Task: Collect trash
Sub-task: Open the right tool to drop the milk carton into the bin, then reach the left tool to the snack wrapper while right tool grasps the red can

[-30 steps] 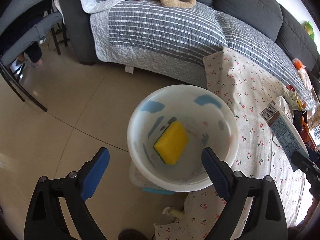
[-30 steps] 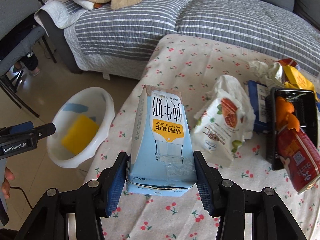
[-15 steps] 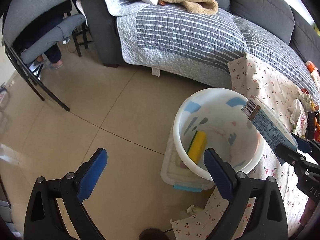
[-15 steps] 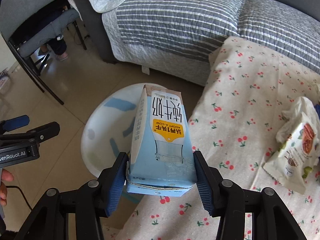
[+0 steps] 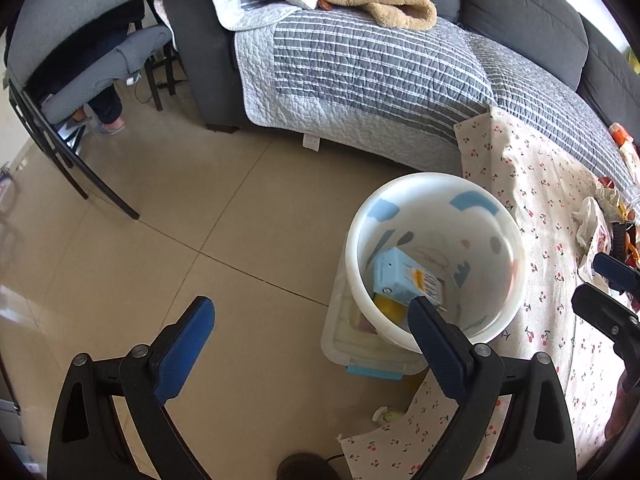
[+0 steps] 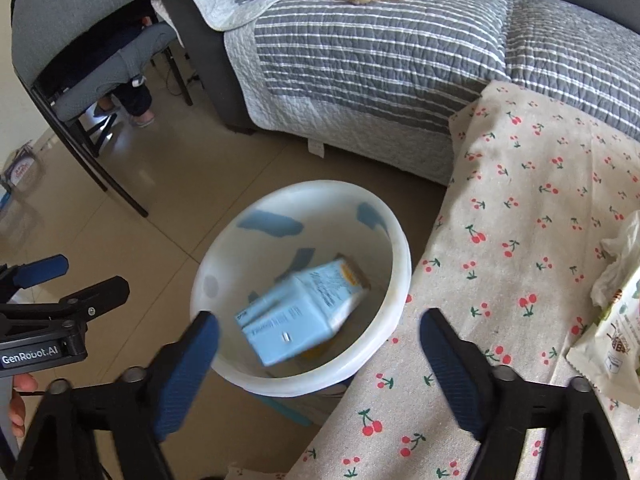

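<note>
A light blue milk carton point(image 6: 298, 312) lies tilted inside the white bucket point(image 6: 400, 264), blurred in the right wrist view; in the left wrist view the carton point(image 5: 404, 282) rests over a yellow sponge point(image 5: 388, 308) in the bucket point(image 5: 516, 248). My right gripper point(image 6: 320, 344) is open and empty just above the bucket's near rim. My left gripper point(image 5: 310, 332) is open and empty over the floor, left of the bucket. A white snack bag point(image 6: 612, 320) lies on the cherry-print tablecloth point(image 6: 540, 200).
The bucket sits on a clear plastic box point(image 5: 352, 344) beside the table. A grey sofa with a striped quilt point(image 5: 360, 60) stands behind. A grey chair point(image 5: 72, 52) is at the far left. More wrappers point(image 5: 600, 216) lie on the table's right side.
My right gripper opened and let go of the milk carton, which dropped into the bucket. The left gripper swung further left, away from the bucket.
</note>
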Motion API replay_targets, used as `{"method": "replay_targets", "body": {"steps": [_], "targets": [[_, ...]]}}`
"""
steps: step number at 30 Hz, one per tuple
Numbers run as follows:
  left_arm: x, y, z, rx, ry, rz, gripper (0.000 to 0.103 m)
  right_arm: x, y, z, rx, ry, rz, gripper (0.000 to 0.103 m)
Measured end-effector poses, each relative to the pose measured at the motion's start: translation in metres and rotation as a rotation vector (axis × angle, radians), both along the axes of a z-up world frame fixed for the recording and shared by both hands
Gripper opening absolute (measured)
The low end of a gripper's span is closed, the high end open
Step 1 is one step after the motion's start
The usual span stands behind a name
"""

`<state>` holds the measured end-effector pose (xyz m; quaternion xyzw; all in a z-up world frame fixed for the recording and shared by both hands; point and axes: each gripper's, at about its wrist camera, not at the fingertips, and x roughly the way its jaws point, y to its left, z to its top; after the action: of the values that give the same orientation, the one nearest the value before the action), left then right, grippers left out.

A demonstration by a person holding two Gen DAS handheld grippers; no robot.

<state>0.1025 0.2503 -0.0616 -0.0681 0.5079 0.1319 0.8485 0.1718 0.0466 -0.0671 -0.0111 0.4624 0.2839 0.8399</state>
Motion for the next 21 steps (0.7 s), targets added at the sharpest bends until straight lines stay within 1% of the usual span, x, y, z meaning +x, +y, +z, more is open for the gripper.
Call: {"method": "replay_targets", "body": {"steps": [4, 8, 14, 16, 19, 21], "targets": [[0.001, -0.004, -0.001, -0.010, 0.005, 0.000, 0.099, -0.004, -0.011, 0.008, -0.039, -0.020, -0.032, 0.102], [0.002, -0.013, 0.000, -0.015, 0.003, -0.020, 0.099, -0.009, -0.029, 0.019, -0.079, -0.058, -0.061, 0.103], [0.008, -0.040, 0.001, 0.020, 0.011, -0.082, 0.099, -0.015, -0.070, 0.032, -0.120, -0.102, -0.118, 0.103], [0.011, -0.051, 0.001, 0.030, 0.013, -0.099, 0.099, -0.016, -0.086, 0.036, -0.149, -0.110, -0.138, 0.103], [0.016, -0.067, 0.000, 0.033, 0.020, -0.123, 0.099, -0.018, -0.113, 0.041, -0.179, -0.114, -0.177, 0.103], [0.020, -0.079, 0.001, 0.032, 0.023, -0.138, 0.099, -0.018, -0.135, 0.043, -0.178, -0.105, -0.213, 0.103]]}}
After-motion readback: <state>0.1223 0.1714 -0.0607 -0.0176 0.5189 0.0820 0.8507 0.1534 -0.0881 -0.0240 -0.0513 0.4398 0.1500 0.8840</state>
